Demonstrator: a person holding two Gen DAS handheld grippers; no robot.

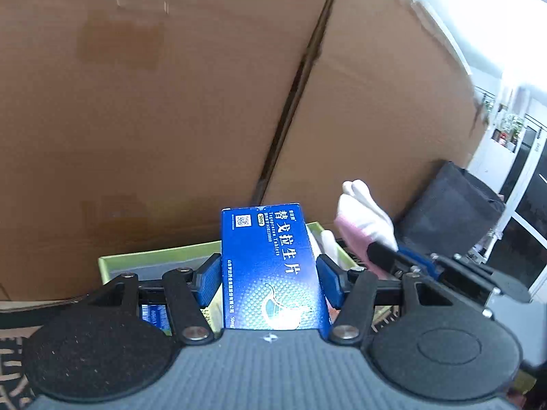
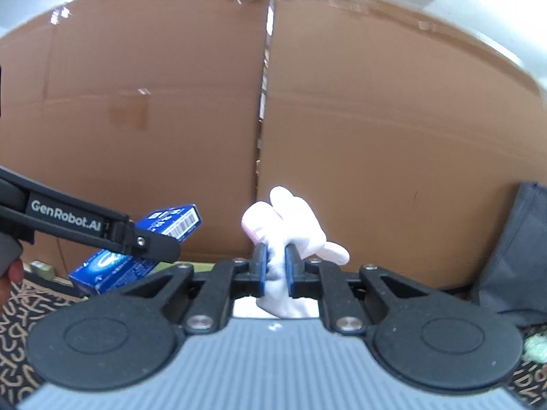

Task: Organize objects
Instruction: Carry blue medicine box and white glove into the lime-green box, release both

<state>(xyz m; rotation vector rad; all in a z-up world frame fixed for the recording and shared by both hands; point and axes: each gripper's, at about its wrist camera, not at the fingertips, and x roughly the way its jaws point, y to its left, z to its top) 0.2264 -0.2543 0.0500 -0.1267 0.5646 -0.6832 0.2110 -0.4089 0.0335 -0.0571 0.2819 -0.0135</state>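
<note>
A blue medicine box (image 1: 270, 266) with white print stands between the blue pads of my left gripper (image 1: 268, 276), which is shut on its two long sides and holds it above a green tray (image 1: 154, 258). In the right wrist view the same blue box (image 2: 136, 249) shows at the left under the left gripper's black arm. My right gripper (image 2: 275, 270) is shut on a white and pink sock (image 2: 290, 229), whose ends stick up and out to the right. In the left wrist view that sock (image 1: 362, 212) and the right gripper (image 1: 386, 256) are just right of the box.
Two large cardboard boxes (image 1: 154, 102) fill the background, with a dark gap between them. A dark fabric bag (image 1: 451, 205) leans at the right. A patterned mat (image 2: 20, 307) covers the surface below. Another blue box (image 1: 154, 314) lies in the tray.
</note>
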